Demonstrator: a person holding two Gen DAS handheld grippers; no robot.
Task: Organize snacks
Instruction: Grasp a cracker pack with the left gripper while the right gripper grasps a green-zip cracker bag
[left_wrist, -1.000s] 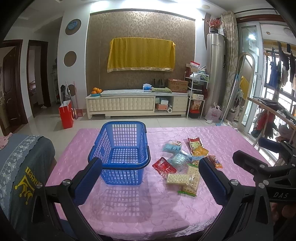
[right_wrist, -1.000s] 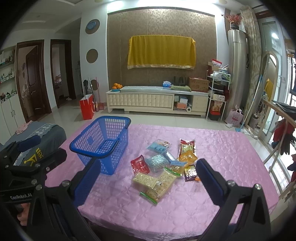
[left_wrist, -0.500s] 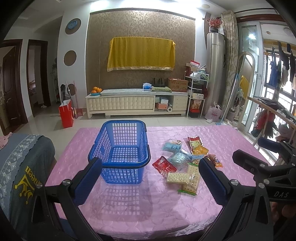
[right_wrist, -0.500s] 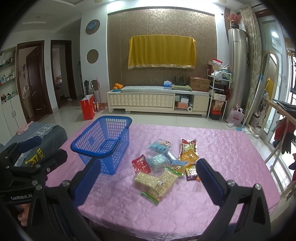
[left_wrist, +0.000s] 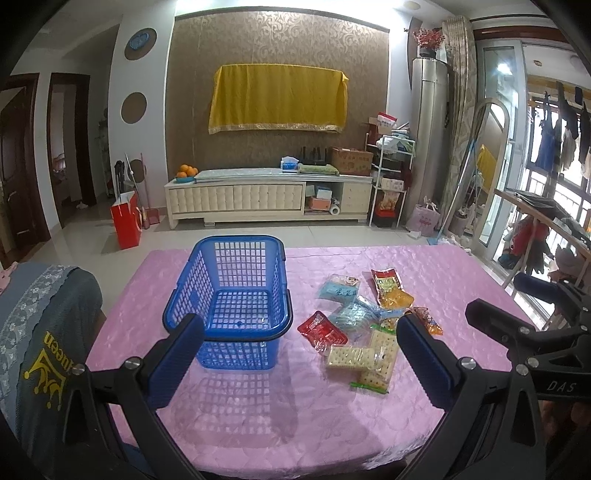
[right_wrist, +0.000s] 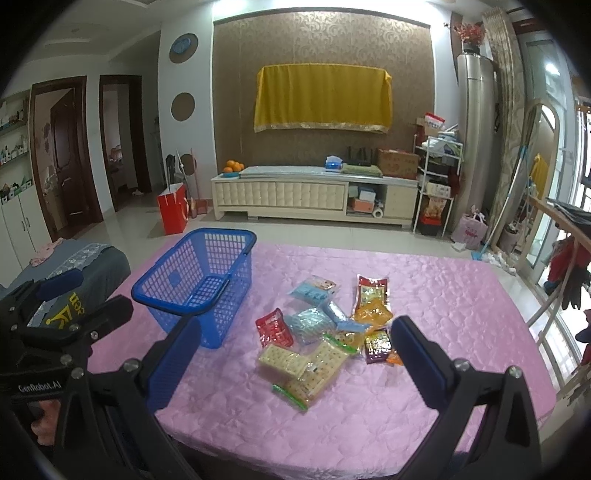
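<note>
Both tongs gape empty, left tongs (left_wrist: 299, 354) and right tongs (right_wrist: 295, 354); only the right view shows white cupboards (right_wrist: 18, 221) at frame left

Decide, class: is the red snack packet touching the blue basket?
Apart. In the left wrist view, a strip of pink tablecloth shows plainly between the red snack packet and the blue basket; the right wrist view agrees.

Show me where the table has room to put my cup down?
Bare pink tablecloth lies right of the snack pile, and along the near edge before the blue basket. A narrow strip runs between basket and red packet. The middle is crowded with overlapping packets.
</note>
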